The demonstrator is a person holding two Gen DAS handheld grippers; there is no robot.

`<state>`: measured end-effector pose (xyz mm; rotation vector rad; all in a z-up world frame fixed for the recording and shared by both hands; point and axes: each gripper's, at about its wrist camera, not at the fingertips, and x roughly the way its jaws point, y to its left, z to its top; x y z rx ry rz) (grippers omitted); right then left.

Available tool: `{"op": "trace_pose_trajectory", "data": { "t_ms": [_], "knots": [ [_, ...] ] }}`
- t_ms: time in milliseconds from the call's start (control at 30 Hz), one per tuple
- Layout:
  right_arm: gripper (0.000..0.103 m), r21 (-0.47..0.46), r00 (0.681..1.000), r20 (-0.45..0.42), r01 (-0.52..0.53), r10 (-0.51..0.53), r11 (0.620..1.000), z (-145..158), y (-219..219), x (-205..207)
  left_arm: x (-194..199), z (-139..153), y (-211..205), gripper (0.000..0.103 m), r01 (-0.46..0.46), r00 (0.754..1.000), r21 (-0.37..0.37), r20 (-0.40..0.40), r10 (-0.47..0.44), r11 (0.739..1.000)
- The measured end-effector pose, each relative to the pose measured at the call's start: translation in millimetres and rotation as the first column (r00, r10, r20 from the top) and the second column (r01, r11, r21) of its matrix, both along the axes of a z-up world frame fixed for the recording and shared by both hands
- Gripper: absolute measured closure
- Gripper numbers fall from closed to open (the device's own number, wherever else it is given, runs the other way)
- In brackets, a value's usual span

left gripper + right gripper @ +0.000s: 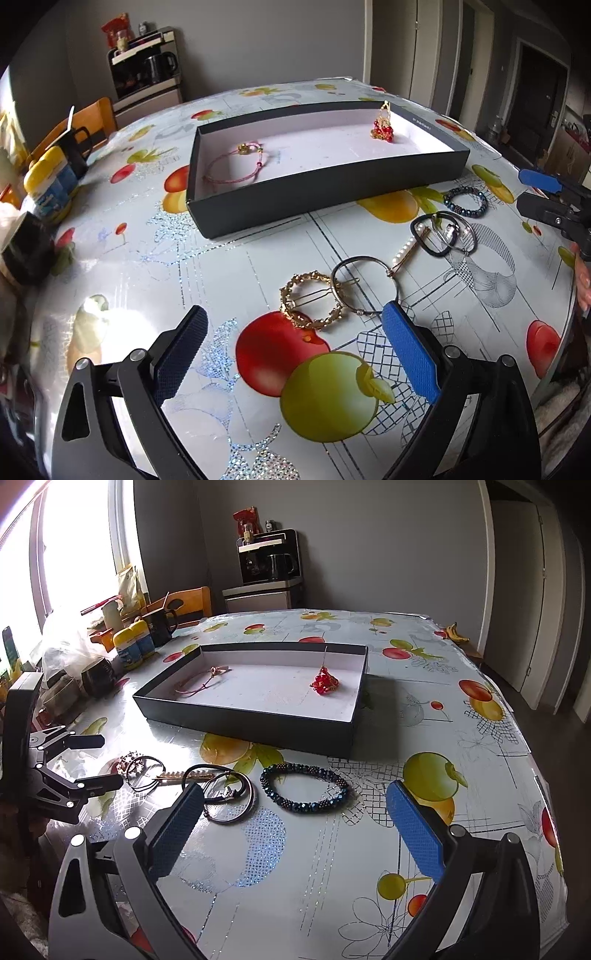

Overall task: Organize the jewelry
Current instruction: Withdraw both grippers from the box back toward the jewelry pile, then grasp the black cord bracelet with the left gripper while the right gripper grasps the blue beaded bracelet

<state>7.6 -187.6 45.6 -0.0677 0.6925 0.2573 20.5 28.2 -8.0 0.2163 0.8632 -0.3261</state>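
Left gripper (293, 332) stands wide open, holding nothing; the gold ring clip (314, 301) lies on the table (129, 258) between and just ahead of its fingers, its bar running left-right. Pearl pin (406, 251) slants up to the right. Right gripper (295, 805) is likewise wide open and empty, the bead bracelet (304, 786) just ahead, long axis left-right. Box (251, 723) lies beyond.
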Motion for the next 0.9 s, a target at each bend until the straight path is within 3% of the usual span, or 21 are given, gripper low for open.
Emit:
{"op": "trace_pose_trajectory", "data": {
  "t_ms": [167,367,567,633,900],
  "knots": [
    [0.006,-0.005,1.0,-0.007,-0.01,0.01,1.0,-2.7,3.8,0.2,-5.6,1.3,-15.9,0.007,0.074,0.997,-0.002,0.02,-0.074,0.997],
    [0.006,-0.01,0.999,-0.022,-0.03,0.029,1.0,-5.1,5.0,-0.2,-2.1,-0.5,-38.9,0.011,0.146,0.989,0.053,0.031,-0.148,0.988],
    [0.006,-0.003,0.999,-0.033,-0.04,0.04,0.999,-6.9,2.8,-1.6,4.7,-7.2,-44.2,0.031,0.164,0.986,0.077,0.003,-0.164,0.984],
    [0.006,-0.004,0.999,-0.035,-0.042,0.042,0.999,-7.2,3.4,-2.0,6.4,-6.5,-42.5,0.045,0.157,0.988,0.067,-0.003,-0.157,0.985],
    [0.006,0.002,0.998,-0.036,-0.053,0.053,0.999,-7.9,3.9,-3.6,8.7,-4.7,-33.4,0.054,0.138,0.99,0.05,-0.006,-0.138,0.989]
  ]
}}
